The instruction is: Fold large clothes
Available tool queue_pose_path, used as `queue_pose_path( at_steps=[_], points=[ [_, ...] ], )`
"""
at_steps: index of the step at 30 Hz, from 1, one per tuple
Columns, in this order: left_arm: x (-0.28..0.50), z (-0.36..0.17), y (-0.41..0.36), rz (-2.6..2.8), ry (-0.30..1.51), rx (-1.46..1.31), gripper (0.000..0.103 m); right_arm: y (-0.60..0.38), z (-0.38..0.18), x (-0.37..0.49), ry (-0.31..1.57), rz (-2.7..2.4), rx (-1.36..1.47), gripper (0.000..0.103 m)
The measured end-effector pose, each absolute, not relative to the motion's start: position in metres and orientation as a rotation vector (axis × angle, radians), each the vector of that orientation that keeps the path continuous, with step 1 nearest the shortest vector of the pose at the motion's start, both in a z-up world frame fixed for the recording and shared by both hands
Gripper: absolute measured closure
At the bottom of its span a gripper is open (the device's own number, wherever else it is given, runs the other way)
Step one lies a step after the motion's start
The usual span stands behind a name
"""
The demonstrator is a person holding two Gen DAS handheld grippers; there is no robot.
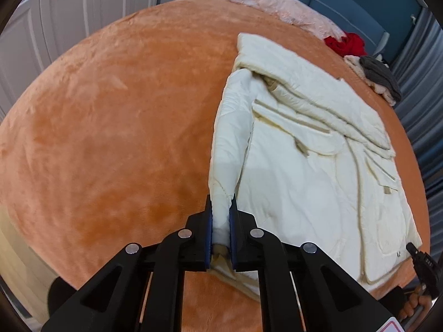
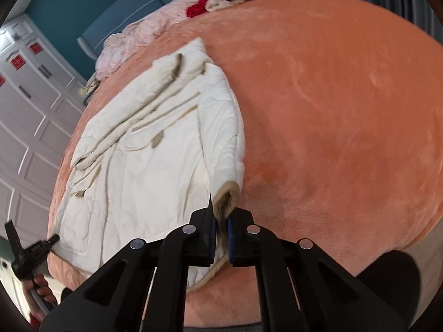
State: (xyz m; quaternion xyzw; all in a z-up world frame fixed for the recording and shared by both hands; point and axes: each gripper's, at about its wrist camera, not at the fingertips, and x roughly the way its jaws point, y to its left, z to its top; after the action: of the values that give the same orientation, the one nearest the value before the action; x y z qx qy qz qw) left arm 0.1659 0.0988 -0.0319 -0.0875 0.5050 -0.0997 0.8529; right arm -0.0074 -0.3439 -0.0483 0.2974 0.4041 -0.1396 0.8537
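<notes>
A large cream quilted coat (image 1: 299, 149) lies spread flat on an orange plush bedspread (image 1: 110, 127), collar end far from me, hem end near. My left gripper (image 1: 221, 207) is shut on the coat's near left corner, the cloth pinched between its blue pads. My right gripper (image 2: 221, 211) is shut on the coat's near right corner (image 2: 225, 196), where the tan lining shows. The coat also shows in the right wrist view (image 2: 149, 149). Each gripper's tip appears at the edge of the other's view: right gripper (image 1: 415, 251), left gripper (image 2: 52, 239).
A pink quilt (image 1: 277, 2) lies at the bed's far end. A red garment (image 1: 346, 44) and a grey and beige pile (image 1: 379, 77) sit near the far right edge. White panelled wardrobe doors (image 2: 25, 127) and a teal headboard (image 1: 360, 5) border the bed.
</notes>
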Motion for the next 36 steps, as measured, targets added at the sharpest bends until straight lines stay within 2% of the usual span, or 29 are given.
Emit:
queue_pose_path(
  at_steps=[8,13,15,16,17,18,19,21,28,30,31,32,33,34,36],
  points=[
    [0.13,0.002,0.109,-0.275,1.027,-0.099,0.098,-0.329,-0.018,-0.035,0.911,-0.216,0.454,0.103],
    [0.131,-0.012,0.11,-0.274,1.055,-0.127,0.097,-0.342,-0.03,-0.026,0.928,-0.185,0.512,0.103],
    [0.135,-0.021,0.109,-0.265,1.085,-0.163,0.095,-0.35,-0.039,-0.02,0.929,-0.201,0.567,0.098],
    [0.138,-0.026,0.111,-0.233,1.099,-0.179,0.09,-0.354,-0.043,-0.017,0.934,-0.229,0.579,0.086],
    [0.139,-0.029,0.112,-0.212,1.103,-0.188,0.086,-0.356,-0.045,-0.016,0.932,-0.243,0.586,0.065],
    [0.141,-0.032,0.114,-0.188,1.111,-0.196,0.072,-0.358,-0.048,-0.016,0.921,-0.268,0.591,0.054],
    [0.143,-0.036,0.118,-0.158,1.114,-0.204,0.053,-0.36,-0.049,-0.016,0.902,-0.301,0.591,0.046],
    [0.148,-0.042,0.124,-0.102,1.106,-0.209,0.044,-0.366,-0.053,-0.015,0.889,-0.325,0.608,0.046],
    [0.165,-0.065,0.125,-0.161,1.169,-0.371,0.044,-0.385,-0.083,-0.003,0.872,-0.296,0.819,0.045],
    [0.168,-0.069,0.116,-0.178,1.189,-0.364,0.044,-0.382,-0.086,0.001,0.864,-0.282,0.845,0.05],
    [0.169,-0.071,0.112,-0.18,1.197,-0.358,0.046,-0.38,-0.087,0.003,0.858,-0.271,0.858,0.057],
    [0.17,-0.071,0.109,-0.179,1.196,-0.352,0.047,-0.378,-0.087,0.005,0.857,-0.263,0.864,0.069],
    [0.17,-0.07,0.107,-0.189,1.191,-0.356,0.054,-0.375,-0.086,0.007,0.855,-0.253,0.863,0.075],
    [0.17,-0.069,0.107,-0.202,1.188,-0.363,0.07,-0.373,-0.083,0.008,0.856,-0.25,0.851,0.088],
    [0.169,-0.064,0.105,-0.218,1.185,-0.357,0.085,-0.37,-0.076,0.008,0.846,-0.239,0.822,0.093]
  ],
)
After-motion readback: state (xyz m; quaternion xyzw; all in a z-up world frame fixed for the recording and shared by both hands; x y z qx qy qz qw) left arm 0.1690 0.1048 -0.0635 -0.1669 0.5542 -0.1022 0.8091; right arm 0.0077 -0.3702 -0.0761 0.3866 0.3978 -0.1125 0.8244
